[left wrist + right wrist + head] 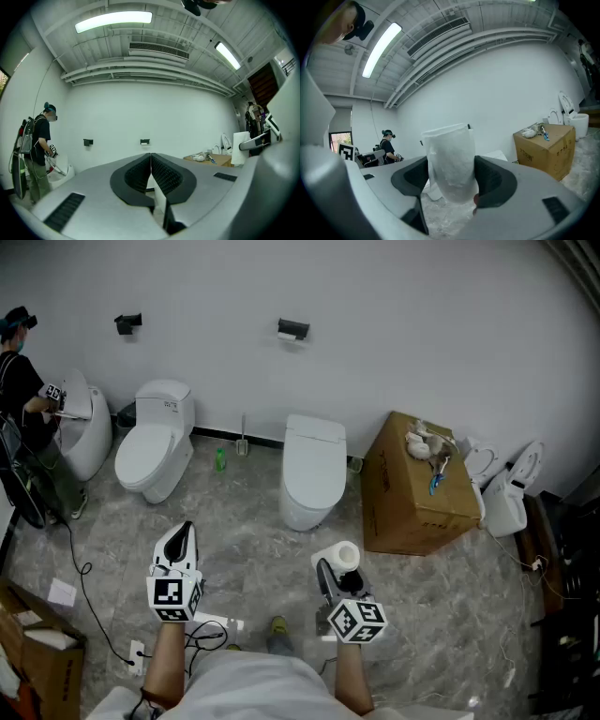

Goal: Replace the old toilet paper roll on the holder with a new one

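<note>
Grey marbled floor fills the lower head view; at lower centre my right gripper pinches the new toilet paper roll upright between wide-set jaws; at lower left my left gripper has its jaws pressed together on nothing; beyond stand a white toilet at centre and a cardboard box at right; farthest, the black holder hangs on the white wall at upper centre; only the gripper views show the ceiling's strip light and vent.
</note>
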